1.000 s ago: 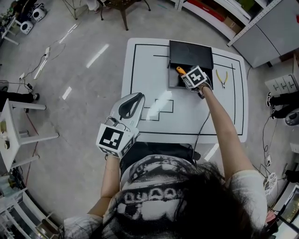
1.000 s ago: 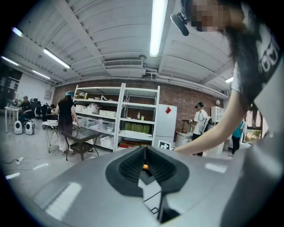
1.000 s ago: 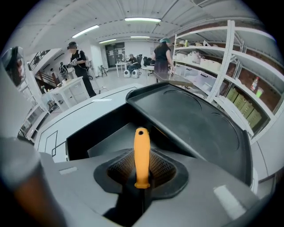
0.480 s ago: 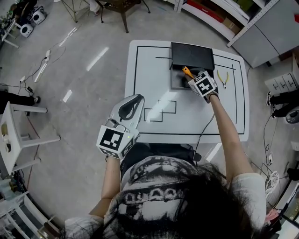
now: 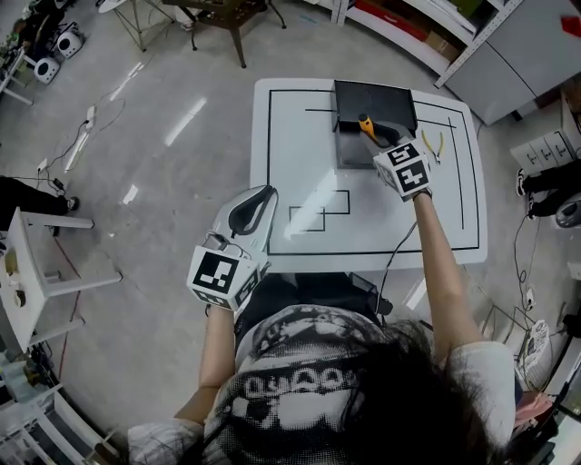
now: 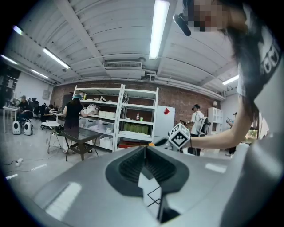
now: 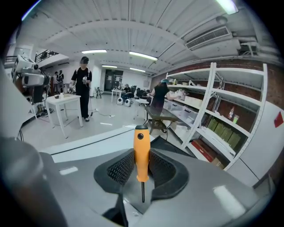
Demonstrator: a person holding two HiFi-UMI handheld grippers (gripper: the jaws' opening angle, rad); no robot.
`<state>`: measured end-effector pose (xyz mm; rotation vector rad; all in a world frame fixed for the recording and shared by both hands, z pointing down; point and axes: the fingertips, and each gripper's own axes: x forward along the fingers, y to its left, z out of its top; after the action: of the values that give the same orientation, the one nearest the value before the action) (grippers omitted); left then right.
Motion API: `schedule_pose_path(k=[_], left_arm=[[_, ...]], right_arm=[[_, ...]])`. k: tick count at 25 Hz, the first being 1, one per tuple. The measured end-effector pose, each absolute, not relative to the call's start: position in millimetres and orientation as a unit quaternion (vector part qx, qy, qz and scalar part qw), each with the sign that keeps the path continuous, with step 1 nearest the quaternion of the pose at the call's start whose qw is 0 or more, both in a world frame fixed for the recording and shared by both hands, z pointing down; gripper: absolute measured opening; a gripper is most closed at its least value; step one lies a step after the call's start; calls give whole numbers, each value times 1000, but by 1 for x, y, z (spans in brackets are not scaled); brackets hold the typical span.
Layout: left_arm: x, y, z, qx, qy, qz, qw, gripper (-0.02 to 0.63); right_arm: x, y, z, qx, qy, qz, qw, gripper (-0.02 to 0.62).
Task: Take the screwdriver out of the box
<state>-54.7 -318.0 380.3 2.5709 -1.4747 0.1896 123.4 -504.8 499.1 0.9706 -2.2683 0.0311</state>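
The orange-handled screwdriver [image 5: 365, 124] [image 7: 141, 150] stands upright between the ribbed pads of my right gripper [image 5: 374, 136] [image 7: 142, 165], which is shut on its handle, thin shaft pointing down. It hangs above the open black box [image 5: 372, 98] at the far edge of the white table [image 5: 290, 136]. My left gripper [image 5: 257, 195] [image 6: 145, 153] is near the table's front left corner, pads together with nothing between them. In the left gripper view the right gripper's marker cube [image 6: 179, 136] shows ahead.
Yellow-handled pliers [image 5: 433, 147] lie on the table just right of the box. Black outlines are marked on the tabletop. Shelving [image 5: 408, 23] stands beyond the table, a dark stool [image 5: 222, 14] at the far left, a small white table [image 5: 36, 263] at left.
My right gripper has risen out of the box with the screwdriver and come slightly right and nearer. My left gripper has shifted a little.
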Motion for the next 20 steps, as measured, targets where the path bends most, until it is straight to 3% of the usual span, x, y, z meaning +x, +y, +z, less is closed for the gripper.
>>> schedule_pose_path(k=[10, 20], left_arm=[[-83, -281, 373, 871, -481, 58, 81, 0], [-108, -230, 372, 888, -451, 55, 77, 0]], right_arm=[[88, -425, 435, 393, -880, 20, 267, 104], [54, -329, 429, 417, -875, 55, 240, 106]])
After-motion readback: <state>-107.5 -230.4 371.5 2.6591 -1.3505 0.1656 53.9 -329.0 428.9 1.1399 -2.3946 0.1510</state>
